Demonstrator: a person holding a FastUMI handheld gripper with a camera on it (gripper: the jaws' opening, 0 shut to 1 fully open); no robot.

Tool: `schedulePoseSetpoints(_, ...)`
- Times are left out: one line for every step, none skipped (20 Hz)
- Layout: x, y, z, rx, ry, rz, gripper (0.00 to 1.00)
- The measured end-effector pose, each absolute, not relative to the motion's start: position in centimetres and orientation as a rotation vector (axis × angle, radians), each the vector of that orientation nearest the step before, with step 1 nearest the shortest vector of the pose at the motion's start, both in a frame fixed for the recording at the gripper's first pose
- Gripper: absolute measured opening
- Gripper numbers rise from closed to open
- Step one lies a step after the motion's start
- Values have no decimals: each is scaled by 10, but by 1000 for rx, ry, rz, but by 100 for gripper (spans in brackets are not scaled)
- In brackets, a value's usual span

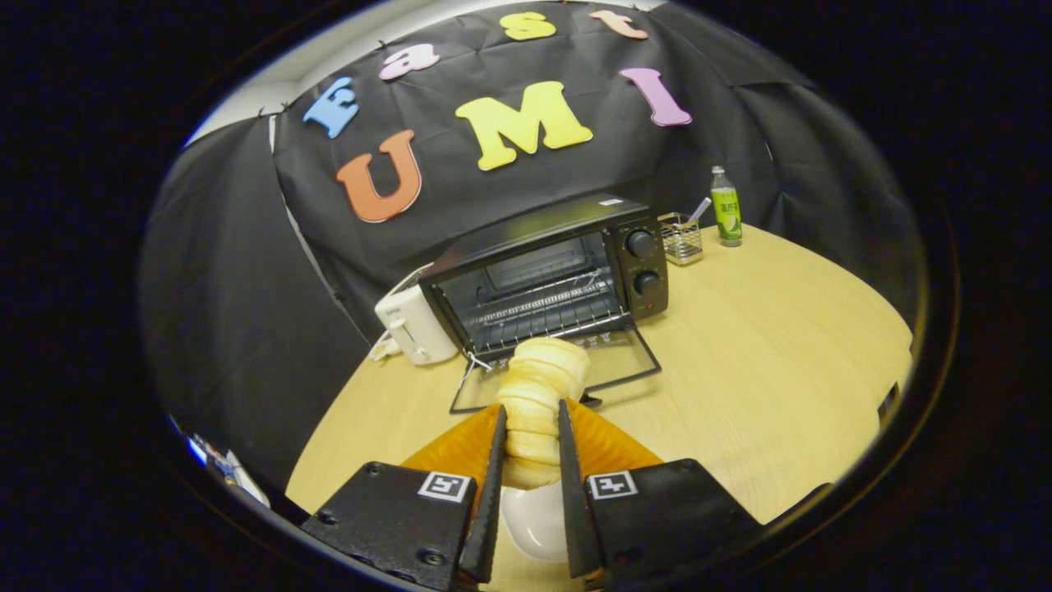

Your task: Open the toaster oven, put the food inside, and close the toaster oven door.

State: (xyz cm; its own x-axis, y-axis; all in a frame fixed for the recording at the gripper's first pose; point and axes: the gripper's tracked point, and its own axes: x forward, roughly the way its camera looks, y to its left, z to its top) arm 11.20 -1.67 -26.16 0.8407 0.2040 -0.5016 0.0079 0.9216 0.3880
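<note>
The gripper (530, 427) squeezed the bread (538, 395) between both fingers. Just beyond it, the toaster oven (559, 271) sat with its door (608, 370) open.

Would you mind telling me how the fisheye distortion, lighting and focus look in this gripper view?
Gripper view: the fisheye lens bows the table edge and tilts the toaster oven; lighting is even, with soft glare on the open glass door; the bread pinched in the gripper is bright and slightly soft, the jaws pressing both its sides.
</note>
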Motion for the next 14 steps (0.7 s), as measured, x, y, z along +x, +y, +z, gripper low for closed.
schedulePoseSetpoints(126, -14, -261, 404, 567, 109, 39)
schedulePoseSetpoints(140, -13, -259, 411, 567, 118, 39)
schedulePoseSetpoints(156, -11, -259, 418, 565, 119, 39)
schedulePoseSetpoints(172, -12, -260, 425, 564, 112, 39)
schedulePoseSetpoints(188, -11, -263, 438, 570, 108, 39)
schedulePoseSetpoints(204, -8, -268, 454, 582, 106, 39)
schedulePoseSetpoints(220, -7, -272, 471, 591, 102, 39)
schedulePoseSetpoints(235, -6, -276, 485, 597, 98, 39)
schedulePoseSetpoints(249, -6, -280, 496, 596, 91, 39)
schedulePoseSetpoints(263, -4, -284, 503, 596, 89, 39)
schedulePoseSetpoints(278, -2, -289, 511, 600, 86, 39)
schedulePoseSetpoints(289, 0, -295, 518, 609, 87, 39)
schedulePoseSetpoints(299, 2, -301, 527, 612, 88, 39)
schedulePoseSetpoints(310, 3, -306, 533, 609, 85, 39)
